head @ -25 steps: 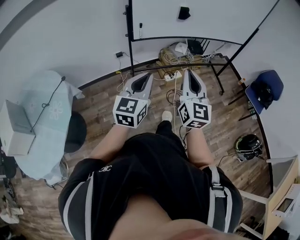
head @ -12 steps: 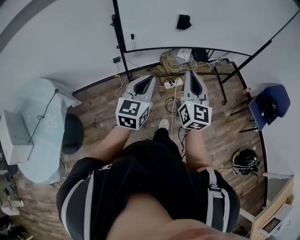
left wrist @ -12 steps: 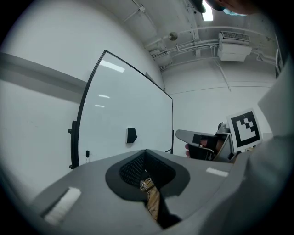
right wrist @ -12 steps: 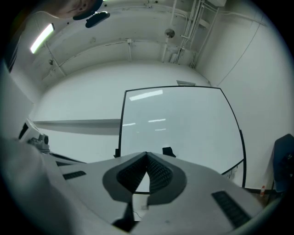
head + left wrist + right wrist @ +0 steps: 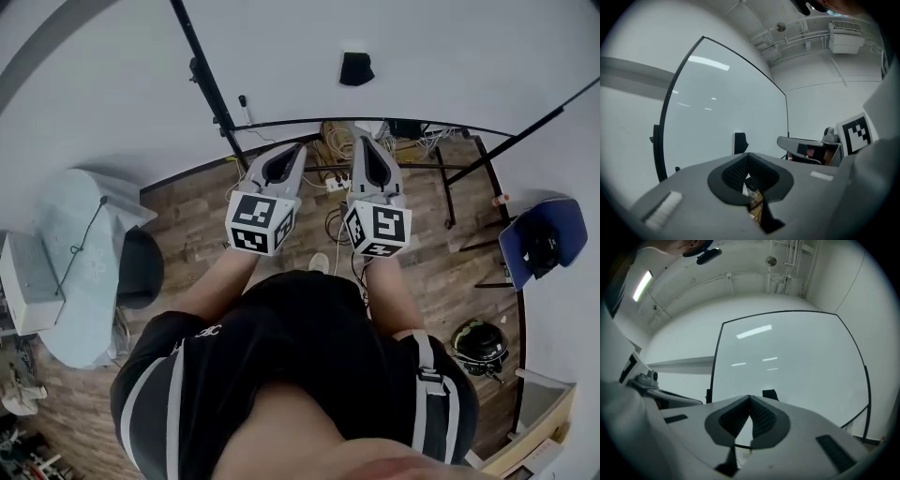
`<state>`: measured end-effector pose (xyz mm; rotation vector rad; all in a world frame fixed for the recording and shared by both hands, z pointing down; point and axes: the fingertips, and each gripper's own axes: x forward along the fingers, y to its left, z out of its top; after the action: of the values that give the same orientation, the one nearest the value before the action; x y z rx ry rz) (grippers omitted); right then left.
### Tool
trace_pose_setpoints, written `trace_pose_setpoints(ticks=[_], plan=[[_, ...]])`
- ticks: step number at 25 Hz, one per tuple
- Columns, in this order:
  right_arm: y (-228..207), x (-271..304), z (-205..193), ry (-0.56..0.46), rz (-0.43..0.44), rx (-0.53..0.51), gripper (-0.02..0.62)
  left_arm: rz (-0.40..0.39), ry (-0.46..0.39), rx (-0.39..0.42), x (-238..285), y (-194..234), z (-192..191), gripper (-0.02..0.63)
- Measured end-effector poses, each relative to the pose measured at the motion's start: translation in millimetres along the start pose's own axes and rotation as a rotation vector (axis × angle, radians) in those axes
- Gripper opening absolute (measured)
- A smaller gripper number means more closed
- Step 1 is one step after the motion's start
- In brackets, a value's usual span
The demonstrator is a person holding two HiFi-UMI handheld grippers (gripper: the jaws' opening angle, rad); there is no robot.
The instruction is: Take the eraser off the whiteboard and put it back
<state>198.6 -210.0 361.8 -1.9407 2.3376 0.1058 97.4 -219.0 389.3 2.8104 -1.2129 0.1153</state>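
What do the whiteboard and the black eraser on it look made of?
White whiteboard: smooth, glossy coated panel, since light streaks mirror in it. Black block eraser: matte, no shine; perhaps plastic or felt, too small to tell.

White wall (image 5: 112, 84) all round, wood-plank floor (image 5: 197, 225). Left: round table (image 5: 86, 314) w/ pale cloth, white box (image 5: 23, 281) on it, black stool (image 5: 141, 267) just beside. Right: blue chair (image 5: 539, 239). Cable tangle (image 5: 339, 141) on floor by wall. Overhead: strip light (image 5: 642, 284), pipes (image 5: 787, 258), AC unit (image 5: 846, 35) up high.
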Motion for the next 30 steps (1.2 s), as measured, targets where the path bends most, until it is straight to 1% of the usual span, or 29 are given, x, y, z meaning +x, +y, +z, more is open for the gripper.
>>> trace_pose_setpoints(ticks=[6,9,13,17,21,24,28,29,30], plan=[[-38.6,52.2,5.6,-0.001,0.039,-0.009,0.005,0.036,-0.013,-0.008,57.1,15.0,15.5,0.009],[-51.5,74.5,2.8,0.009,0.042,-0.001,0.005,0.047,0.006,-0.024,73.6,23.5,14.2,0.009],[-60.5,98.8,-0.5,0.017,-0.01,0.004,0.005,0.052,0.017,-0.025,79.5,39.2,12.1,0.009],[-51.5,114.5,-2.4,0.021,-0.02,-0.022,0.005,0.056,0.025,-0.029,88.5,64.8,10.9,0.009],[-47.3,126.3,-4.3,0.02,-0.049,-0.018,0.005,0.053,0.017,-0.014,91.0,84.2,17.1,0.009],[-42.6,130.1,-5.4,0.018,-0.069,-0.02,0.005,0.04,0.028,-0.014,92.0,92.1,16.0,0.009],[-46.0,135.4,-9.9,0.022,-0.129,-0.02,0.006,0.02,0.027,0.001,90.4,96.5,17.8,0.009],[-46.7,137.8,-12.3,0.033,-0.137,-0.017,0.043,0.015,0.031,-0.001,90.3,97.6,16.6,0.009],[-47.1,140.4,-15.3,0.049,-0.138,-0.012,0.142,0.011,0.036,-0.008,89.9,98.5,15.0,0.009]])
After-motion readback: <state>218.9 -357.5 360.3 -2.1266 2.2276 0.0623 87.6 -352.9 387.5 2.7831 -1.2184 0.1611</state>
